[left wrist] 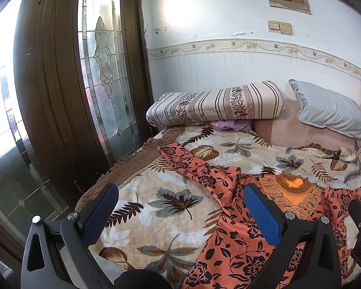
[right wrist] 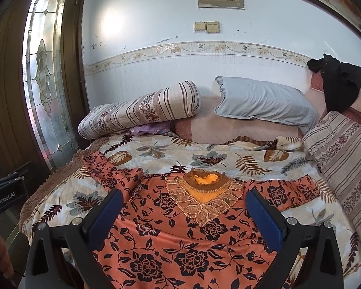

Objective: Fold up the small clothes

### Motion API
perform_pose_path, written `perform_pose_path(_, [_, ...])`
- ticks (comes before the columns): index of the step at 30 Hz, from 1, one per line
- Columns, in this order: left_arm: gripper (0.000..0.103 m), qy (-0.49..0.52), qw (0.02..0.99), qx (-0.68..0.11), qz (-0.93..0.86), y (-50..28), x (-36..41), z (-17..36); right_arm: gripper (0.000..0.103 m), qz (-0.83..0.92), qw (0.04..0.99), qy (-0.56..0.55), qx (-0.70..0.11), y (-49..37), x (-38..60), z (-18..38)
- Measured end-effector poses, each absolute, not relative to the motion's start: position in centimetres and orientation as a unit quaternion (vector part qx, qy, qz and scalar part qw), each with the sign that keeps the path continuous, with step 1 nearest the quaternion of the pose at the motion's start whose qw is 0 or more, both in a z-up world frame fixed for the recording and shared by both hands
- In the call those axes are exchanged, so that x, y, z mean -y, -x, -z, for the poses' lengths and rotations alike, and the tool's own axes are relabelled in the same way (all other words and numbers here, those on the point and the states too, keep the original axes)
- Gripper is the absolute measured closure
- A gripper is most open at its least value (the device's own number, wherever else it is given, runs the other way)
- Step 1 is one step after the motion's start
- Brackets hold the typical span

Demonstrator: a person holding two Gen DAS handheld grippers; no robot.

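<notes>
- Orange floral top (right wrist: pixel 180 240) lies face up on the bed (right wrist: pixel 156 151), collar (right wrist: pixel 204 180) toward the pillows, one sleeve (right wrist: pixel 103 171) flung out on my left, the other (right wrist: pixel 288 190) bunched on my right.
- No fold is made yet, by my reading; step in hand is squaring the top and taking the first hold.
- To do it well: flatten the left sleeve and the ridge of cloth beside it first, then pinch sleeve ends or shoulder seams, single layer only, keeping the blanket out of the bite.
- Fold sleeves inward across the body before bringing hem to collar.
- Left gripper (left wrist: pixel 180 212): jaws spread wide, holding nothing, above the bed with its right finger over the top's edge. Contact I cannot tell.
- Right gripper (right wrist: pixel 184 216): jaws equally wide, empty, poised above the chest of the top just below the collar.
</notes>
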State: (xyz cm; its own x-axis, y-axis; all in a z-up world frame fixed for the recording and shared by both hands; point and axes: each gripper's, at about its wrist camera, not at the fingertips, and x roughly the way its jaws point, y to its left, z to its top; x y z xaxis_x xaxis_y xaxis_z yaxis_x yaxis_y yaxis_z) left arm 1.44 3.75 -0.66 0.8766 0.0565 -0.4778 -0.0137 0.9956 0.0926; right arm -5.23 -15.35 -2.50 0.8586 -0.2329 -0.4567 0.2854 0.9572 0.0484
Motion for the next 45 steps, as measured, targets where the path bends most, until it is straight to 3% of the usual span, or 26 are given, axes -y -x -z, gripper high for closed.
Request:
perform_pose_path(13, [0.0, -0.055, 0.965, -0.255, -0.02, -2.9, -3.1, 2.0, 0.0, 0.124, 0.96, -0.065, -0.242, 4.4, 15.6, 3.3])
perform_pose_path(16, [0.0, -0.082, 0.95, -0.3, 0.01, -5.5, -0.6, 5.4, 0.0, 0.126, 0.954, -0.078, -0.261, 3.9, 17.8, 5.0])
perform_pose_path(22, [0.0, -0.13, 0.873, -0.463, 0.087, -13.0, 6.3, 17.5, 0.0, 0.161, 0.912, -0.199, -0.32, 2.8, 30.7, 11.2])
perform_pose_path(27, [0.0, -0.138, 0.854, -0.492, 0.103, -16.4, 10.2, 23.3, 0.001, 0.242, 0.85, -0.341, -0.319, 3.2, 45.8, 17.1])
perform_pose_path(29, [0.0, -0.14, 0.853, -0.492, 0.105, -17.4, 10.9, 24.2, 0.01, 0.256, 0.819, -0.418, -0.298, 3.7, 51.0, 19.7])
perform_pose_path(31, [0.0, -0.149, 0.85, -0.494, 0.11, -18.2, 11.6, 25.3, 0.036, 0.251, 0.777, -0.509, -0.273, 3.9, 55.8, 22.8])
perform_pose_path(39, [0.0, -0.128, 0.861, -0.479, 0.119, -18.2, 10.9, 26.4, 0.048, 0.269, 0.72, -0.614, -0.179, 3.2, 63.8, 28.2])
perform_pose_path(41, [0.0, -0.126, 0.866, -0.47, 0.115, -17.9, 10.8, 26.4, 0.058, 0.277, 0.725, -0.605, -0.178, 2.3, 64.6, 28.3])
perform_pose_path(43, [0.0, -0.126, 0.866, -0.471, 0.112, -17.9, 11.0, 26.3, 0.079, 0.286, 0.729, -0.595, -0.181, 1.8, 65.0, 28.4])
perform_pose_path(45, [0.0, -0.126, 0.864, -0.475, 0.112, -18.3, 11.2, 26.6, 0.087, 0.296, 0.734, -0.584, -0.18, 1.7, 64.9, 28.0])
